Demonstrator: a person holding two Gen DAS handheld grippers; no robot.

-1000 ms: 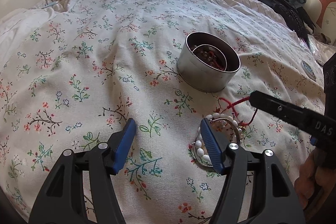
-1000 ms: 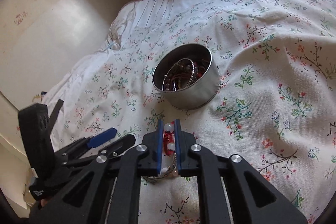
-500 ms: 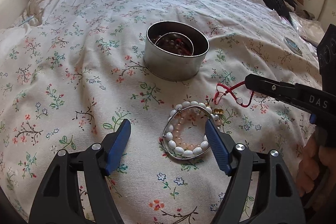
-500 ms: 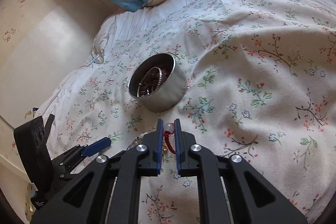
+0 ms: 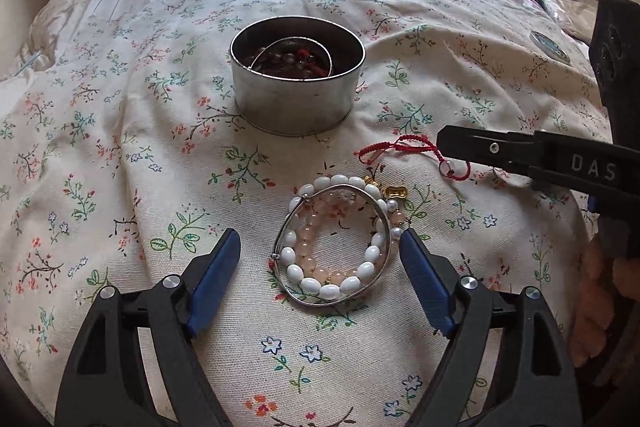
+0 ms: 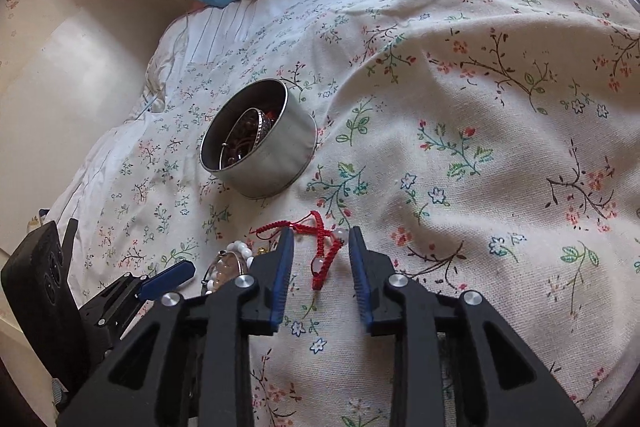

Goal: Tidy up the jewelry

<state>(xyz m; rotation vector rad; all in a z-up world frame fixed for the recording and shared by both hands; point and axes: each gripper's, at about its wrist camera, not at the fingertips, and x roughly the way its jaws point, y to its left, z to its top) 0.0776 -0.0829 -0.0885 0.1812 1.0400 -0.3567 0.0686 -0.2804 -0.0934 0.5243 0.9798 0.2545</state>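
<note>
Where bedspread dips, tin (image 5: 296,99) of bracelets (image 5: 294,57)

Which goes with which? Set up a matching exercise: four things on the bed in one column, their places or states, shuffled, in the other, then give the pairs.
Things
1. metal tin
2. red cord bracelet
3. white bead bracelet
4. left gripper

Places or states
A. lies on the floral bedspread between the right gripper's opening jaws, not pinched
B. jaws opening, straddling the bracelet pile
C. stands upright, jewelry already inside
D. stacked with a pink bead bracelet and a silver bangle

Pairs: 1-C, 2-A, 3-D, 4-B
</note>
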